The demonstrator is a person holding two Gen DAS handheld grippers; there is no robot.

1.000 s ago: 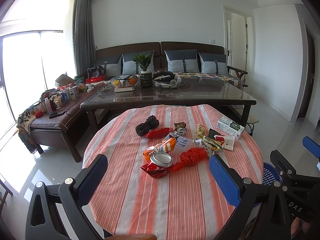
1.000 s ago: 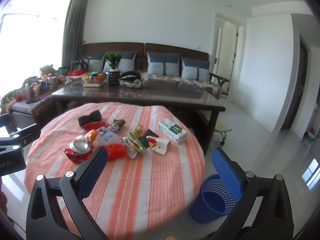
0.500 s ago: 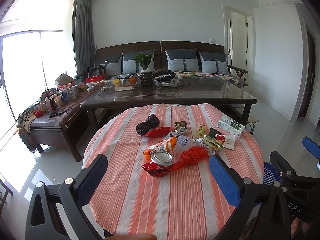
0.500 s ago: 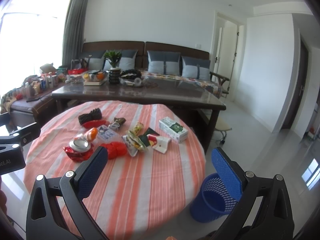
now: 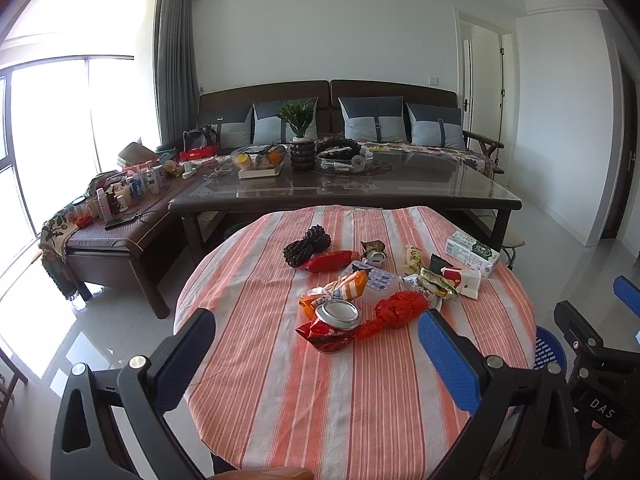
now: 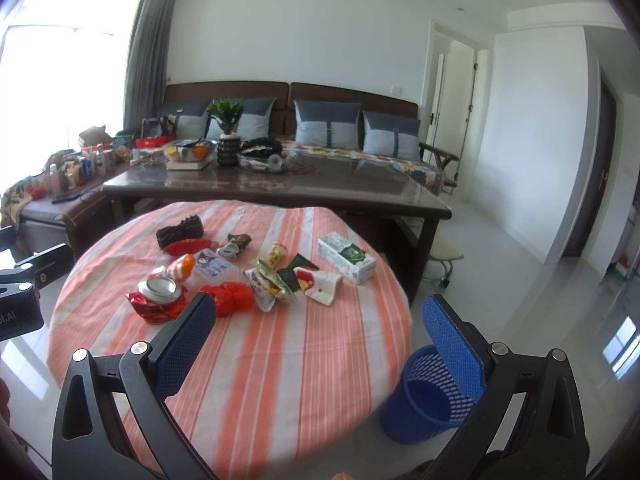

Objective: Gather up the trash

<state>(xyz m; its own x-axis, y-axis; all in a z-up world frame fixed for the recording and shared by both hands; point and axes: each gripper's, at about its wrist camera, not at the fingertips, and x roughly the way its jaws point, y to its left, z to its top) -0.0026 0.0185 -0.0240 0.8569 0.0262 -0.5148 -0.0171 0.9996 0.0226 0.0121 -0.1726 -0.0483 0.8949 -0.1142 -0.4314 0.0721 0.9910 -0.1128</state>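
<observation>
Both claws gape wide and empty. The crushed red drink can (image 5: 334,326) lies at frame centre, dead ahead of the left claw (image 5: 316,354), nearer it than the right claw (image 6: 320,344).

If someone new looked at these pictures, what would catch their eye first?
Probably the litter heaped mid-table on the striped tablecloth: a crushed can, a red plastic bag and a milk carton near the right edge. Next, the blue bin on the floor right of the table.

Striped cloth tablecloth (image 5: 360,400); shiny metal can (image 5: 337,317).
</observation>
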